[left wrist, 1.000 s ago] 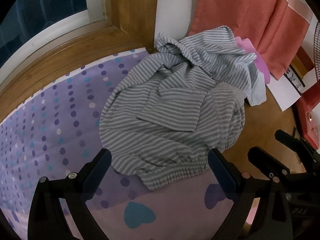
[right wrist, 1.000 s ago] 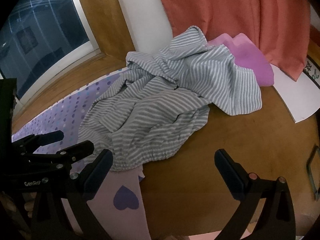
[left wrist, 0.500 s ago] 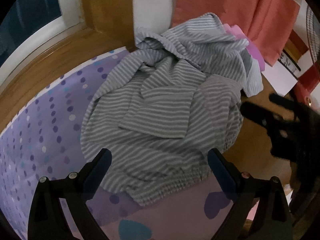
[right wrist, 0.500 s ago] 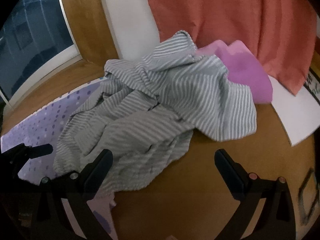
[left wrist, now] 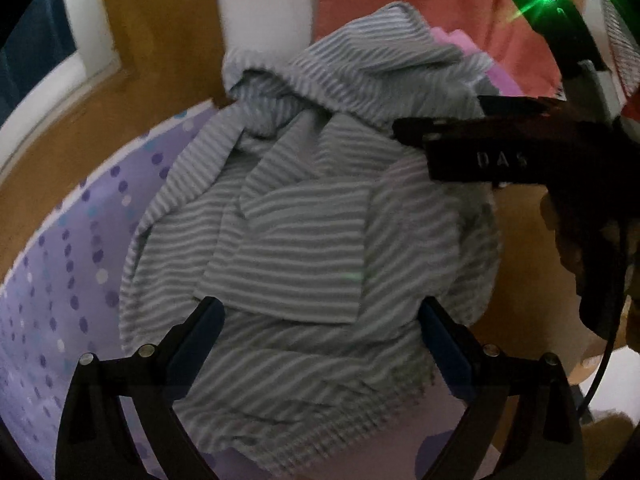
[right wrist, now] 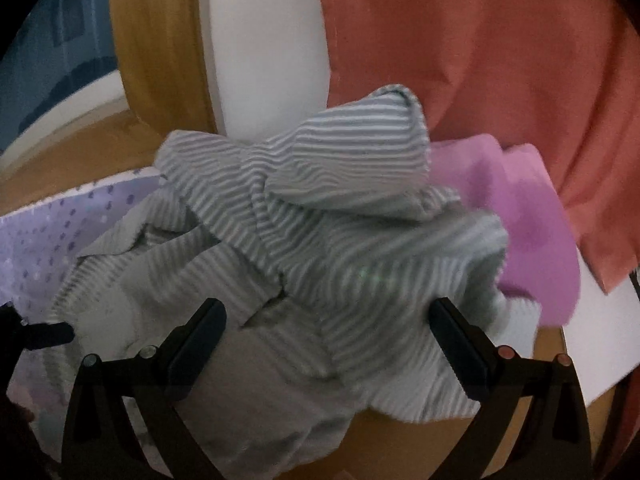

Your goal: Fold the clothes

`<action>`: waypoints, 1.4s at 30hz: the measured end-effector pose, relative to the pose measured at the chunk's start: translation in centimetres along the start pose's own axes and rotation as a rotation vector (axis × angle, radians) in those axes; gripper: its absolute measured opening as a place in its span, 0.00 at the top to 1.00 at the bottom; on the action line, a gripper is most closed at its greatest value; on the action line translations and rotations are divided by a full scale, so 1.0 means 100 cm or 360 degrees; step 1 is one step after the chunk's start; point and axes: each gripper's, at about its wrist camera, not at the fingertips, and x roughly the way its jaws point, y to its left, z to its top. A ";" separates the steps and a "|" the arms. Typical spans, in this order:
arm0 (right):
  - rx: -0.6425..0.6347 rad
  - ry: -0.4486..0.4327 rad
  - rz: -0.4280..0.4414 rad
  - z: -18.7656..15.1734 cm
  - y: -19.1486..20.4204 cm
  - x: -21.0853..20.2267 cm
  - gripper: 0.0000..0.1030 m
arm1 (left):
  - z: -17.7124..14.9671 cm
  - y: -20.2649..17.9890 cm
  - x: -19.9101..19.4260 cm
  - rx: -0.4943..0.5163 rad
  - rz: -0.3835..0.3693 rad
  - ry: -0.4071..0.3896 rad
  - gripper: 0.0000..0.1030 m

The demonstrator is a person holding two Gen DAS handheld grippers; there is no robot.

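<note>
Both tongs (left wrist: 318,322) (right wrist: 326,322) moved closer over striped garment (left wrist: 304,240) — apart, empty; hem probably hidden, blurred.

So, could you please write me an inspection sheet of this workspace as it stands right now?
Surface: wooden top, partly covered by a purple dotted cloth.
Job's things: grey striped garment, crumpled in a heap, lying partly on the cloth and partly on the wood; unfolded.
Clutter: pink cloth behind the garment; white sheet on the wood at the right.
Grippers: left gripper open, over the garment's near part; right gripper open, over its far part; neither holds fabric.
Cables: thin dark cable hanging below the right gripper's handle.
Surroundings: orange curtain, white wall, wood-framed window.
</note>
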 end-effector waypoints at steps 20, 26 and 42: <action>0.0175 -0.0140 0.0076 -0.012 -0.018 -0.040 0.86 | 0.000 0.020 -0.042 -0.0160 -0.0052 -0.0195 0.83; 0.0138 -0.0252 0.0312 -0.014 -0.001 -0.088 0.86 | -0.014 0.051 -0.101 -0.0356 -0.0010 -0.0399 0.84; -0.0407 -0.0198 0.0782 -0.045 0.173 -0.118 0.86 | -0.107 0.145 -0.181 -0.0735 0.0369 -0.0465 0.80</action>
